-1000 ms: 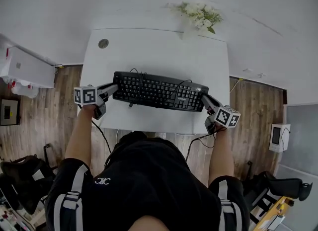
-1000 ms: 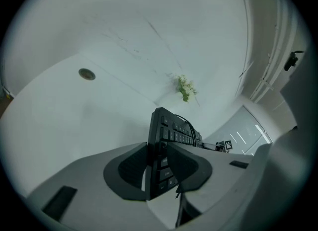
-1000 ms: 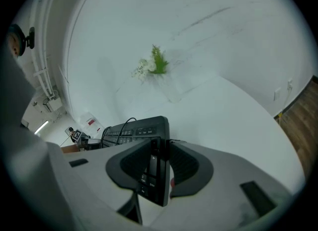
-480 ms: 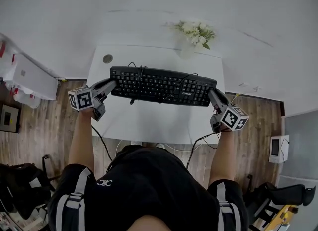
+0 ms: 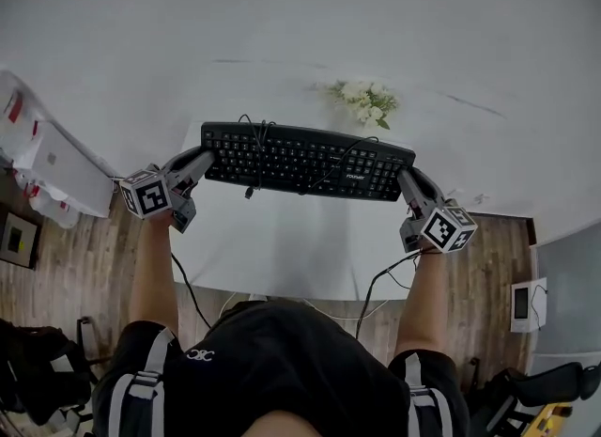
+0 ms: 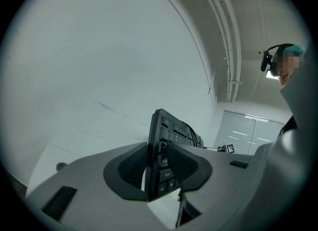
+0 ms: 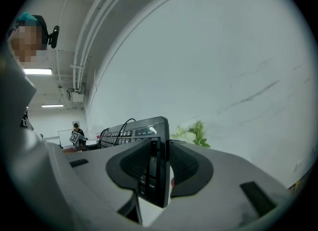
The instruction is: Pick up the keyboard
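The black keyboard hangs in the air above the white desk, held level between both hands. My left gripper is shut on the keyboard's left end, and my right gripper is shut on its right end. In the left gripper view the keyboard stands edge-on, clamped between the two dark pads. The right gripper view shows the keyboard pinched the same way between its pads. The keyboard's black cable lies coiled on the keys and trails down toward the desk's front edge.
A vase of white flowers stands at the back right of the desk, just behind the keyboard. A white cabinet is on the left over the wooden floor. The white wall rises behind the desk.
Both grippers have risen with the keyboard, lifting it off the desk. It now sits higher in the head view and partly covers the desk's back edge.
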Demonstrator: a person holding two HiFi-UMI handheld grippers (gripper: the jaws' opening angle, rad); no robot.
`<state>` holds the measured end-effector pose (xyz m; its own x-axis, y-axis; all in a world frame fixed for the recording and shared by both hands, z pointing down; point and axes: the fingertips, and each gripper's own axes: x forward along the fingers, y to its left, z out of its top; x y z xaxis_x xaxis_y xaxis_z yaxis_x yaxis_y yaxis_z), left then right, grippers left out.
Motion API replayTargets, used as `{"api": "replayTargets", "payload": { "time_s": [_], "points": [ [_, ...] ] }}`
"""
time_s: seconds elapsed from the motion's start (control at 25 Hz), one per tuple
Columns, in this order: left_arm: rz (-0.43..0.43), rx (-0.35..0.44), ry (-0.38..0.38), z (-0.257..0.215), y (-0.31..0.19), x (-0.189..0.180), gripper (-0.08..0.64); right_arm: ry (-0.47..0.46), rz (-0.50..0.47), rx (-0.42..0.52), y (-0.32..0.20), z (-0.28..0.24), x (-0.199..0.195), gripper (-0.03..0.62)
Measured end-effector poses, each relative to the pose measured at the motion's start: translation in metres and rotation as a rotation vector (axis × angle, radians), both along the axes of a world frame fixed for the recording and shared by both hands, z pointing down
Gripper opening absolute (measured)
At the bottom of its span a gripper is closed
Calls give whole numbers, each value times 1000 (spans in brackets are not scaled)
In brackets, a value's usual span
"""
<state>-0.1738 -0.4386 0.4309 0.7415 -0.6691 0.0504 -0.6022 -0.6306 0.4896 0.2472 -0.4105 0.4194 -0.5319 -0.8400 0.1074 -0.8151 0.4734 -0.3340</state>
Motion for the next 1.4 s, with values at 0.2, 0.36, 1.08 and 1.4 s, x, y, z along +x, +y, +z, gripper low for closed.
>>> {"api": "replayTargets", "payload": {
  "time_s": [0.2,0.36,1.08,1.4],
  "points": [
    [-13,116,15,-51,-8,0,121,-1,16,89,-10,-45,0,114],
    [-7,179,15,-82,-11,3,120,-3,26,138,-11,-71,4,114],
    [-14,255,20,-109,0,5,121,5,19,200,-3,-99,7,107],
    [-15,236,8,-104,-1,7,120,-3,25,183,-6,-96,8,107]
  ]
}}
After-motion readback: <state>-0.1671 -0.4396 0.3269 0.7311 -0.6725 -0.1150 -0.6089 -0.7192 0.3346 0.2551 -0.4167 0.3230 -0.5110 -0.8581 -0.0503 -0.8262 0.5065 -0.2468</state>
